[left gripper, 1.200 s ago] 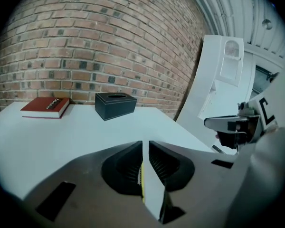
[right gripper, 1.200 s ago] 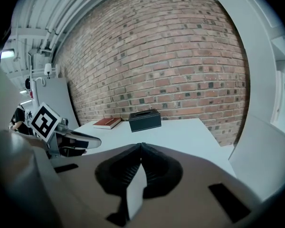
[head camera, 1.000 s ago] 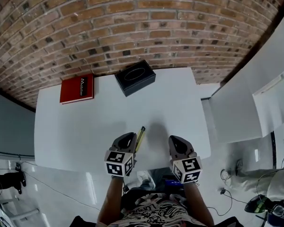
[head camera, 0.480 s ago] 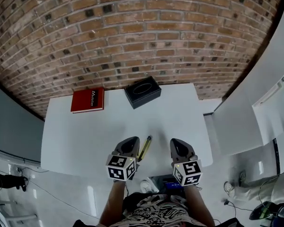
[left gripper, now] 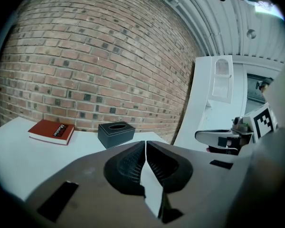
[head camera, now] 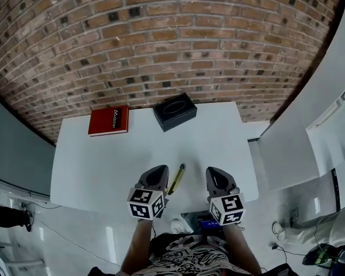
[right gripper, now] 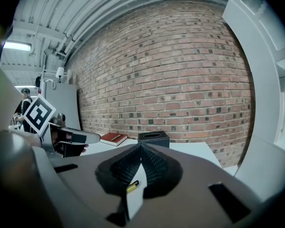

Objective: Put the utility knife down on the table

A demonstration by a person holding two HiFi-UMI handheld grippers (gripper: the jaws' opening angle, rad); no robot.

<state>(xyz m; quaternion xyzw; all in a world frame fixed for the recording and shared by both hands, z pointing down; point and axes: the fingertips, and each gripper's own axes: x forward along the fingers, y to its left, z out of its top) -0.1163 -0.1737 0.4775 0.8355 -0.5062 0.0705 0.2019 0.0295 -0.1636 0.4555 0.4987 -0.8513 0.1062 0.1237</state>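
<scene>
Yellow knife [head camera: 176, 179] flat on the white desk [head camera: 103, 160], left tongs [head camera: 159, 169] pressed together, empty, just beside it, right tongs [head camera: 213, 171] likewise, near it

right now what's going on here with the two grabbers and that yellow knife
A person holds the left tongs and the right tongs low over the near edge of the white table. Both are shut with nothing in them. The yellow utility knife lies on the table between the two, held by neither. A red book and a black box sit at the far side by the brick wall, away from both tongs.
</scene>
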